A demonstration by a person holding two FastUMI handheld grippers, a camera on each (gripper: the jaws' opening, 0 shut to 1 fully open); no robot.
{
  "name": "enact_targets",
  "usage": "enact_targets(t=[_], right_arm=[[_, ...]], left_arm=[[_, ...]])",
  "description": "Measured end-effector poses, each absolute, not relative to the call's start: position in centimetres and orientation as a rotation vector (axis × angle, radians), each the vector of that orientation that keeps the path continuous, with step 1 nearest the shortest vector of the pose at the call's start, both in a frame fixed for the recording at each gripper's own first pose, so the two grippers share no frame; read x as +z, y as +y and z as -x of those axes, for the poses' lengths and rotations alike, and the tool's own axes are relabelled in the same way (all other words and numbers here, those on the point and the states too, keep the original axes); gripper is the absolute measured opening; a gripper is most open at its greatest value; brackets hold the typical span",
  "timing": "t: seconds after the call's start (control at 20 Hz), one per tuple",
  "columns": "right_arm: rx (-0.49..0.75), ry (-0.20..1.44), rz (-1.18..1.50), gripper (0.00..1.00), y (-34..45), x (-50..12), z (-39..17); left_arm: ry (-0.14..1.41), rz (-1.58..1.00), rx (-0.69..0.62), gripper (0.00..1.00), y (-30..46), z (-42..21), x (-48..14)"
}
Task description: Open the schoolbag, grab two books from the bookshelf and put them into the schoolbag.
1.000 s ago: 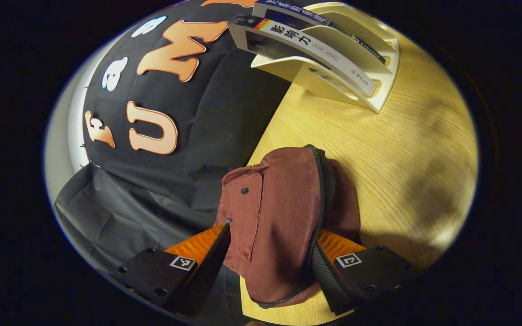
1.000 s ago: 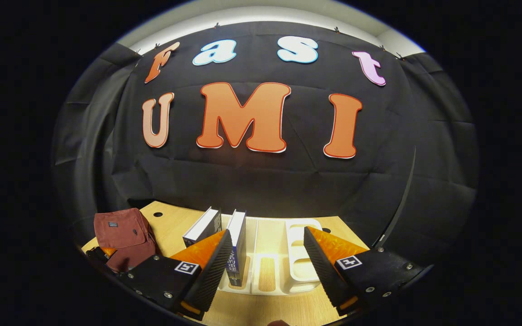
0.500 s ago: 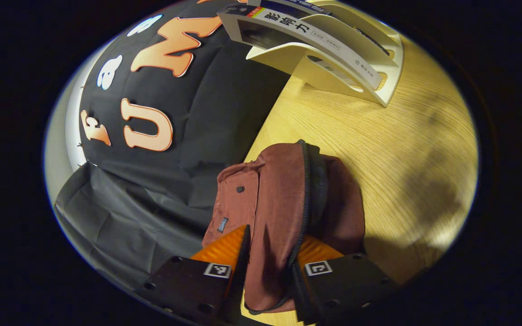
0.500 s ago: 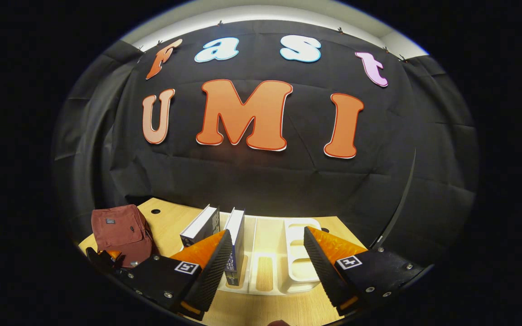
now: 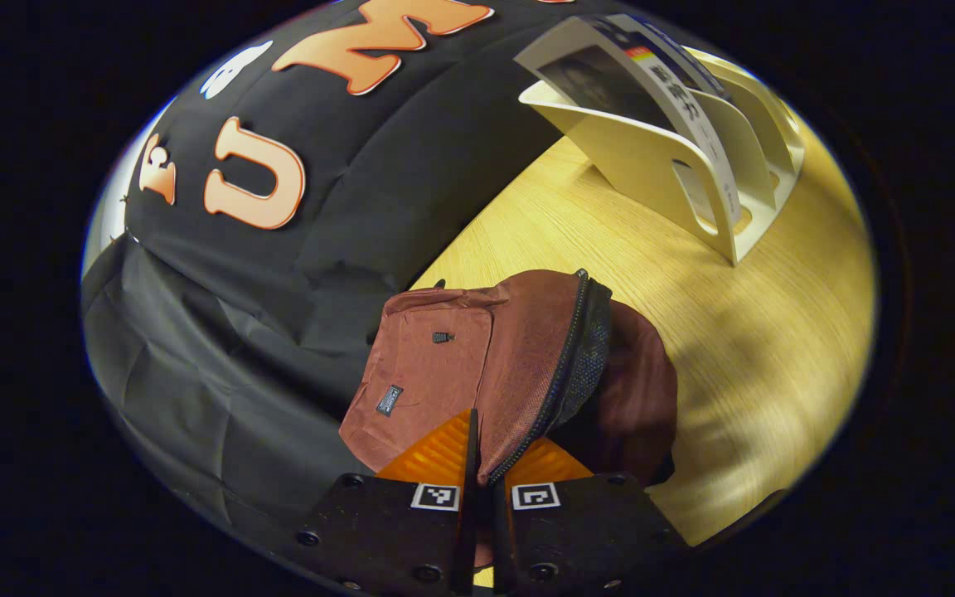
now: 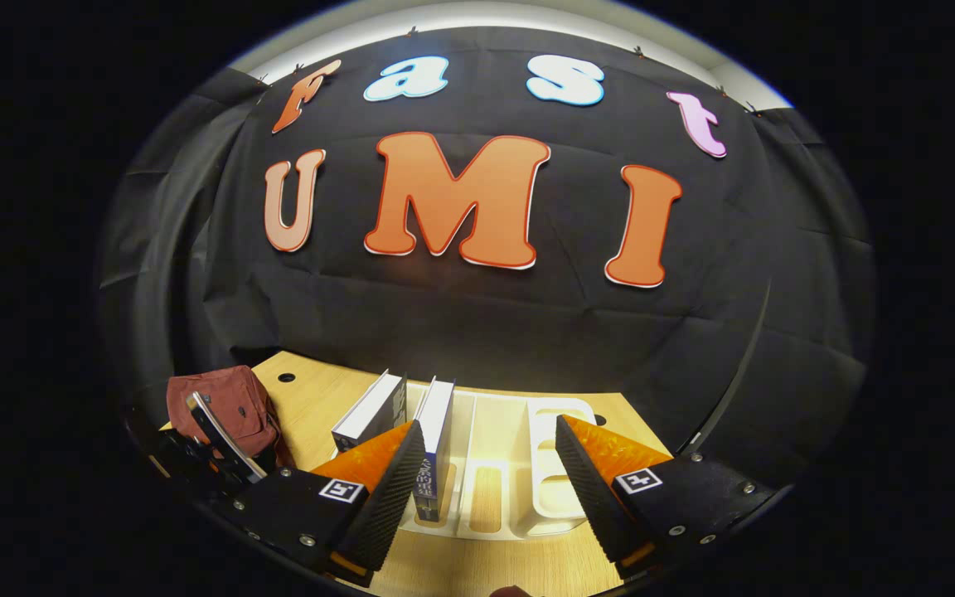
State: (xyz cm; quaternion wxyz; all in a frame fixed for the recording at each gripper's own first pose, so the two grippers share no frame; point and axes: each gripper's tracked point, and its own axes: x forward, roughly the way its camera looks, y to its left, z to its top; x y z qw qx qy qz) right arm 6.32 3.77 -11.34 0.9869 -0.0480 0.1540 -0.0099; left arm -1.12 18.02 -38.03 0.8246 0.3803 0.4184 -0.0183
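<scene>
Clearly my left tongs (image 5: 482, 464) pinch the soft, limp schoolbag (image 5: 477, 365) at its zipper edge, while my right tongs (image 6: 482, 473) gape empty before the stiff books (image 6: 432, 431).

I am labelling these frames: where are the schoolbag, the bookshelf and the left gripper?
schoolbag (image 5: 444, 365): left gripper view, on its front pocket.
bookshelf (image 5: 652, 162): left gripper view, on its nearest white divider.
left gripper (image 5: 483, 464): left gripper view, between its fingertips, shut on the bag's zipper edge.
</scene>
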Motion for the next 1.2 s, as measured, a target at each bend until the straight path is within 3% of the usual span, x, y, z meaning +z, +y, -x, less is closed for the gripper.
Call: enact_targets(t=[0.6, 1.2], right_arm=[[0.045, 0.496, 0.138, 0.94, 8.2, -11.5, -10.1], [0.093, 0.888, 0.114, 0.95, 15.1, -14.6, -14.3]], left_arm=[[1.070, -0.515, -0.279, 0.05, 21.6, -1.8, -32.6], [1.251, -0.274, -0.540, 0.05, 26.9, -6.4, -28.6]])
